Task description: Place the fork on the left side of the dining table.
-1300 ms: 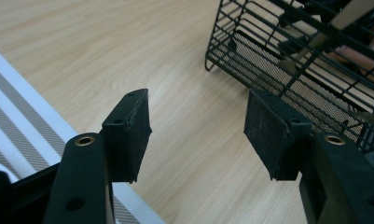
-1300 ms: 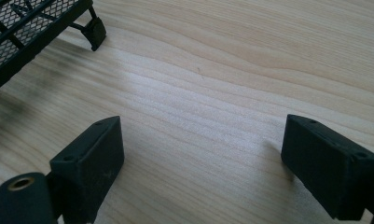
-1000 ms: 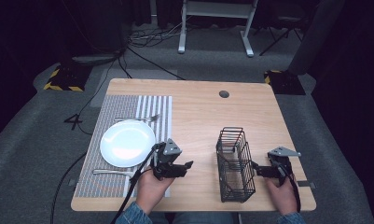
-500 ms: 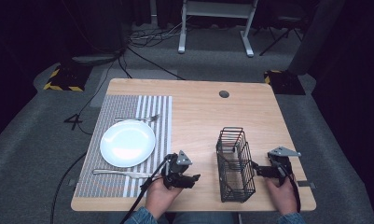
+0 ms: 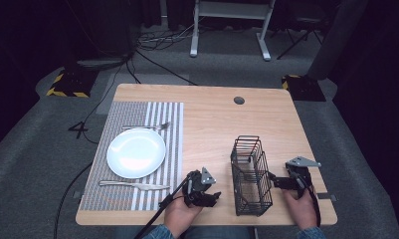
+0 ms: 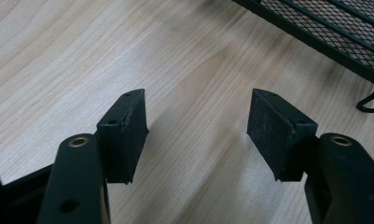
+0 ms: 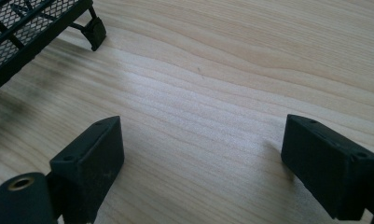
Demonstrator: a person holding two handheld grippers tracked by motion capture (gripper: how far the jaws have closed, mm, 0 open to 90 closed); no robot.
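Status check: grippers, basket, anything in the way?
Left gripper open, empty. Right gripper open, empty, beside wire basket. Basket upright between them, nothing blocking.

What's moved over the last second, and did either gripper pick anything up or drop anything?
The left gripper came away from beside the plate, back toward the table's near edge and right, toward the wire basket. Its jaws stand open and empty. The right gripper, also open and empty, stayed beside the basket. Plate, knife and fork are unmoved.
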